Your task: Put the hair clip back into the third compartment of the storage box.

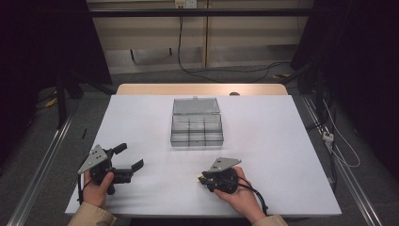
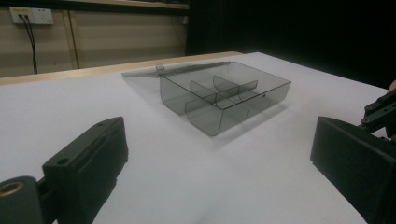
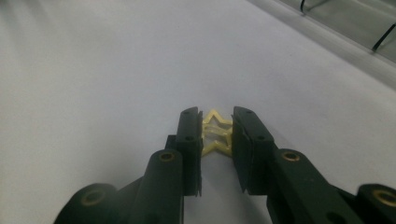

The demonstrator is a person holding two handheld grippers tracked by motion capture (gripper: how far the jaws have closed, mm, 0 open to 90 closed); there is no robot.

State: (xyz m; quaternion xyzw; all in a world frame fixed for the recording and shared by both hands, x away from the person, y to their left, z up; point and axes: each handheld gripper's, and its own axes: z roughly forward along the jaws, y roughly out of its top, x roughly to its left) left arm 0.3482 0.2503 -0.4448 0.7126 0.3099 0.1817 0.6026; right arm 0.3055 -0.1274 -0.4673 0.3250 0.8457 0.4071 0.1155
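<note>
A small yellow star [image 3: 215, 133] is being gripped between the jaws of the right claw [image 3: 215, 140], low over the counter [image 1: 282, 141]. The left claw [image 1: 124, 162] is being held open, empty. The lift is best being made straight, then carried ahead toward the open clear box [image 1: 196, 127].

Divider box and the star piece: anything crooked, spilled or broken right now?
Nothing stands out. The clear divider box sits square on the white table with its lid folded back and its compartments look empty. The right gripper is shut on a small yellow star. The left gripper is open, apart from the box.
</note>
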